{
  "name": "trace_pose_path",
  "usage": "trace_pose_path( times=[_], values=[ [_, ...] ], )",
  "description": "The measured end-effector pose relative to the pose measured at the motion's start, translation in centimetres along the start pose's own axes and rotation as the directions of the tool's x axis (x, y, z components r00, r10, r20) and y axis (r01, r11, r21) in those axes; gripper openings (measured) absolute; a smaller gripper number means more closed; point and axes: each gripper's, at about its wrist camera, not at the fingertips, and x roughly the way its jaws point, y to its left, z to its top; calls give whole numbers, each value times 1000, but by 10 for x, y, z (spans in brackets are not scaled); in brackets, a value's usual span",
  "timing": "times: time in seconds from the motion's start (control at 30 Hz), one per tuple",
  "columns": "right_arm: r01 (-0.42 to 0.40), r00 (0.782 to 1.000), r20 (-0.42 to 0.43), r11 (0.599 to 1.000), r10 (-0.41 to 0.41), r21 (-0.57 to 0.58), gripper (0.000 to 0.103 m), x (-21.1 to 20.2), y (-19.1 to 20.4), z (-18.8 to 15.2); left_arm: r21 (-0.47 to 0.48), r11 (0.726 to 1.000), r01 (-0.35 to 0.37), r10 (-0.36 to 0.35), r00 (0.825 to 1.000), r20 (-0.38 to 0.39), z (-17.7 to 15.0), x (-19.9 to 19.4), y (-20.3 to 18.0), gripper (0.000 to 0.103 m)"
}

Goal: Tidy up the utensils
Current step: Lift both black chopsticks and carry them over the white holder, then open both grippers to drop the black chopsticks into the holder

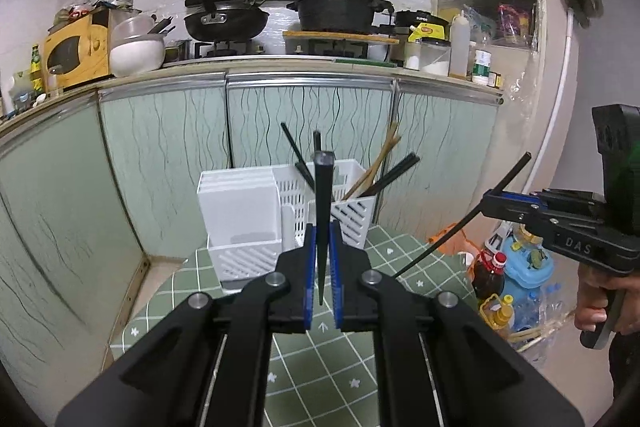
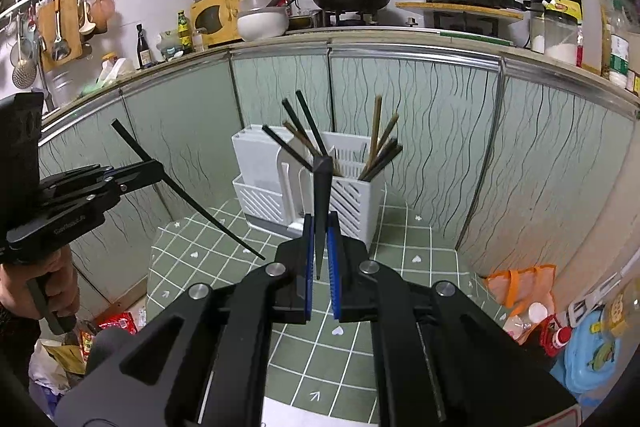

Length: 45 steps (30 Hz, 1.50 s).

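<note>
Both grippers, left gripper and right gripper, each clamp one slim tapered black chopstick upright

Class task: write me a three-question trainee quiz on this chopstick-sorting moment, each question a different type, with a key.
1. True or false: the left gripper is empty.
2. Multiple choice: the white utensil holder stands on A) the stove, B) a green tiled surface, C) the floor.
3. Fill in: the right gripper is shut on a black ____.

Key: 1 false, it grips a black chopstick; 2 B; 3 chopstick.
</note>
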Motion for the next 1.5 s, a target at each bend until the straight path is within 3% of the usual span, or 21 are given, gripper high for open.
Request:
trace_pose_path(
  times=[0.63, 1.0, 1.5],
  values=[
    [-6, 999, 36, 999, 7, -35, 6, -2, -13, 87, 66, 997, 32, -34, 999, 24, 73, 34, -20, 8],
    [-3, 999, 40, 1000, 4, -28, 6, 25, -31, 121, 104, 994, 45, -50, 998, 46, 112, 68, -26, 8],
    [6, 999, -44, 996, -10, -84, 6, 85, -38, 121, 99, 993, 67, -65, 998, -19, 104, 138, -12, 8]
  ],
)
